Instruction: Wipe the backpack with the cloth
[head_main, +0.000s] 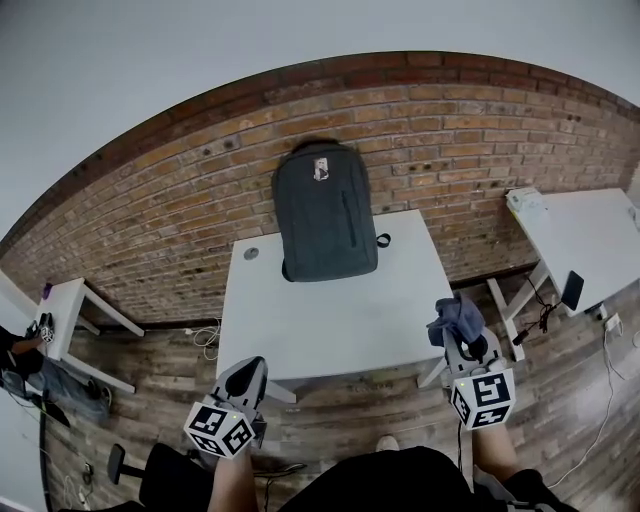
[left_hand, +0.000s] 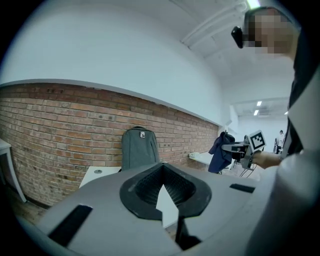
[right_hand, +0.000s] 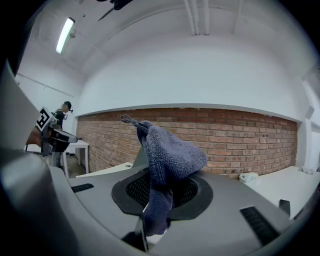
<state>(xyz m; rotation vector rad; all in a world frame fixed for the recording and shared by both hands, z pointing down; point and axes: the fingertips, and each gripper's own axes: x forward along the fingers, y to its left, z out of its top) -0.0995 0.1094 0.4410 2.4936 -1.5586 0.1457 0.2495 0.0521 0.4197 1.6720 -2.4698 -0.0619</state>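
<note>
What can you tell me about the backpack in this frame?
The backpack is dark grey and looks like smooth fabric. It has a small pale label near its top, a vertical zipper down its front and a strap loop sticking out at its lower right. It looks closed. It stands upright at the back edge of the white table, seemingly leaning against the brick wall. Nothing else touches it.

The backpack (head_main: 325, 212) leans on the brick wall (head_main: 180, 200) atop the white table (head_main: 330, 320); the right gripper (head_main: 460, 338) seemingly clamps the cloth (head_main: 457, 318).
</note>
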